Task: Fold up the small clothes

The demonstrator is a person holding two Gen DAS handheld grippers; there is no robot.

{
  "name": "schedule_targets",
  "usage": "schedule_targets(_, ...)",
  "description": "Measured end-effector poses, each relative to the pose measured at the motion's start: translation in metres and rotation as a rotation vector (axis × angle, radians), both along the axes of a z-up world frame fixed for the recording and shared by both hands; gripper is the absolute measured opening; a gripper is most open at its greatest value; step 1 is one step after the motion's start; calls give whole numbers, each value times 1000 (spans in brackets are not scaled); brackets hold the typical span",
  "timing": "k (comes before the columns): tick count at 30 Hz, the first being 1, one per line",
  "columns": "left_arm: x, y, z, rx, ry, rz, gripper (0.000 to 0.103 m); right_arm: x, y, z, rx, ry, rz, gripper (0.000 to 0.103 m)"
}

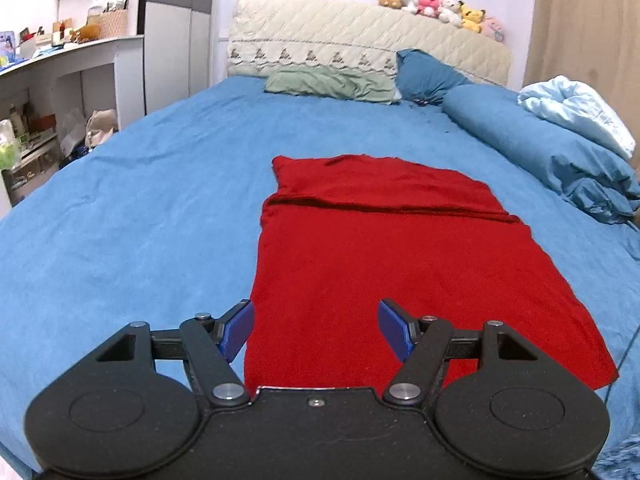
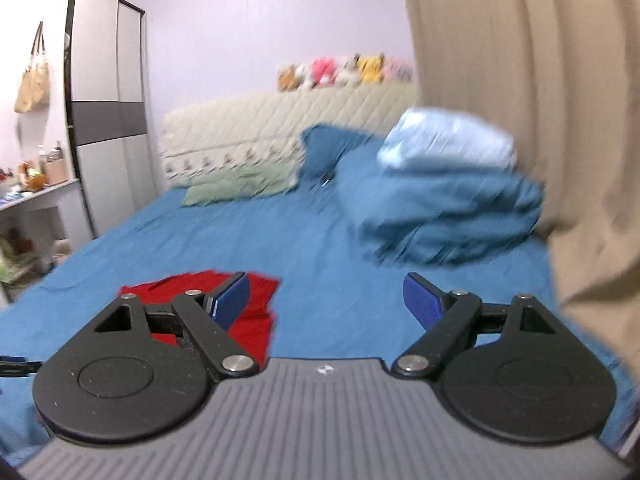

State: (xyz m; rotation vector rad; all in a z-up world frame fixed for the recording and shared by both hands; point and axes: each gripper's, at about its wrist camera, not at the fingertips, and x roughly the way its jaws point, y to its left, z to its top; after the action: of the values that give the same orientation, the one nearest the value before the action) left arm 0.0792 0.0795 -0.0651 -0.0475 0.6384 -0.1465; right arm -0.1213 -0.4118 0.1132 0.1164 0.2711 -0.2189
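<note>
A red knitted garment [image 1: 384, 264] lies flat on the blue bed sheet [image 1: 152, 208], folded into a long rectangle with a fold line across its far part. My left gripper [image 1: 316, 330] is open and empty, hovering over the garment's near left edge. My right gripper [image 2: 326, 302] is open and empty above the sheet, to the right of the garment [image 2: 248, 320], whose far right corner shows behind the left finger. The right wrist view is motion-blurred.
A rolled blue duvet [image 1: 552, 152] with a light blue blanket [image 1: 576, 108] lies along the bed's right side. Pillows [image 1: 332, 84] and a quilted headboard [image 1: 360, 40] stand at the far end. A shelf unit [image 1: 60, 92] is at left, a beige curtain [image 2: 540, 100] at right.
</note>
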Motion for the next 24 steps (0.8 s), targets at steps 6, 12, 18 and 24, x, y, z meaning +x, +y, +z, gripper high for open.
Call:
schedule_targets(6,9,-3,-3,24,29,2,73,3,-16,17,-54,70,131,103)
schedule_targets(12,20,-9,-1,55,41,-3,73,-29,-23,23,-70,162,172,103)
schedule_targets(18,21,-10,-9,49,68,18,73,-22,12,-6,-15,291,217,103)
schedule_targets(24,9,-2,-28,45,117,21,73,68,40,-145,198,428,271,97)
